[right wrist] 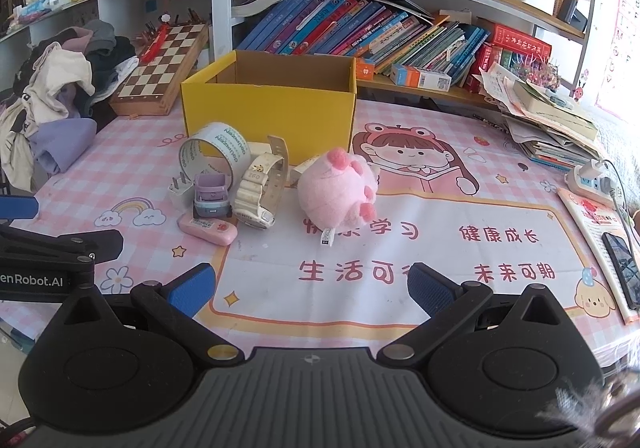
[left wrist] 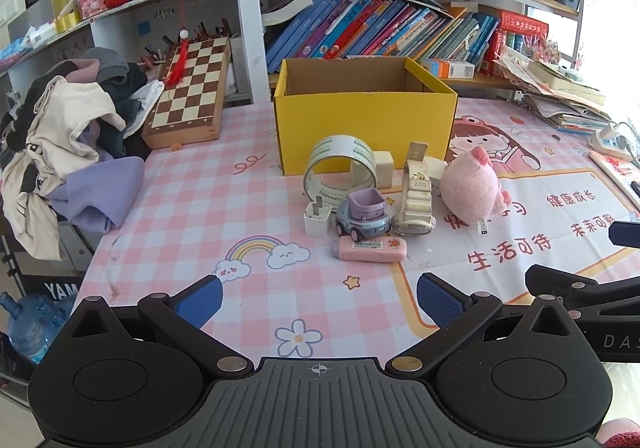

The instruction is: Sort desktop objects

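An open yellow cardboard box (left wrist: 362, 132) (right wrist: 268, 108) stands at the back of the desk mat. In front of it cluster a tape roll (left wrist: 340, 172) (right wrist: 214, 156), a white charger plug (left wrist: 318, 218) (right wrist: 180, 190), a purple toy truck (left wrist: 364, 216) (right wrist: 212, 196), a pink eraser case (left wrist: 370, 249) (right wrist: 208, 229), a cream watch (left wrist: 416, 200) (right wrist: 262, 188) and a pink plush pig (left wrist: 472, 186) (right wrist: 338, 190). My left gripper (left wrist: 320, 302) is open, short of the pink case. My right gripper (right wrist: 310, 288) is open, short of the plush pig.
A chessboard (left wrist: 188, 88) leans at the back left beside a pile of clothes (left wrist: 72, 152). Bookshelves (left wrist: 380, 28) rise behind the box. Stacked books and papers (right wrist: 548, 120), a power strip (right wrist: 592, 180) and a phone (right wrist: 622, 268) sit at the right.
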Demonstrator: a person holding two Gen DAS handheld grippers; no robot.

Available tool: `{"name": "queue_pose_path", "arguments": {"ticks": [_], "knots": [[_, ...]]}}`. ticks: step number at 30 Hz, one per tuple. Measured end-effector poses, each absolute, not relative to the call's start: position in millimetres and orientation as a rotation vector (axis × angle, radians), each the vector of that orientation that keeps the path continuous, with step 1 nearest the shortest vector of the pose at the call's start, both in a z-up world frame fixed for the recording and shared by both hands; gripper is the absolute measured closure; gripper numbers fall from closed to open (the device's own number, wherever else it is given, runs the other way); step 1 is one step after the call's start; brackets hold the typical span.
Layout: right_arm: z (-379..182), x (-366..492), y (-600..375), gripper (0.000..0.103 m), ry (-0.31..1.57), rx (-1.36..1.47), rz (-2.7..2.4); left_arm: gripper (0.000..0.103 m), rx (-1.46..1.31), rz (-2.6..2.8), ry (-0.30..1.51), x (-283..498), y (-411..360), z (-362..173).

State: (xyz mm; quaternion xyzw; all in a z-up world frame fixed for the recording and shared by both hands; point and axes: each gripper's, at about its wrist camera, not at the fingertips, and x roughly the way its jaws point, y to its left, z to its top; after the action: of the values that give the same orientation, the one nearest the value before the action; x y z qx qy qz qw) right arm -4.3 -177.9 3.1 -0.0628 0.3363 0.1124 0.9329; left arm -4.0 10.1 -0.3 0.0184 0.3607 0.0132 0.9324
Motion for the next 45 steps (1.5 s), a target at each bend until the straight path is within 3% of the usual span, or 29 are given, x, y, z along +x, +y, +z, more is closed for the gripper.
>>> {"name": "queue_pose_path", "arguments": {"ticks": [45], "knots": [[4.1,4.1,-175.9,0.0,0.68,-0.118,0.241,0.0,0.048,0.03,0.716,-0.4,7.9,2.5]]}}
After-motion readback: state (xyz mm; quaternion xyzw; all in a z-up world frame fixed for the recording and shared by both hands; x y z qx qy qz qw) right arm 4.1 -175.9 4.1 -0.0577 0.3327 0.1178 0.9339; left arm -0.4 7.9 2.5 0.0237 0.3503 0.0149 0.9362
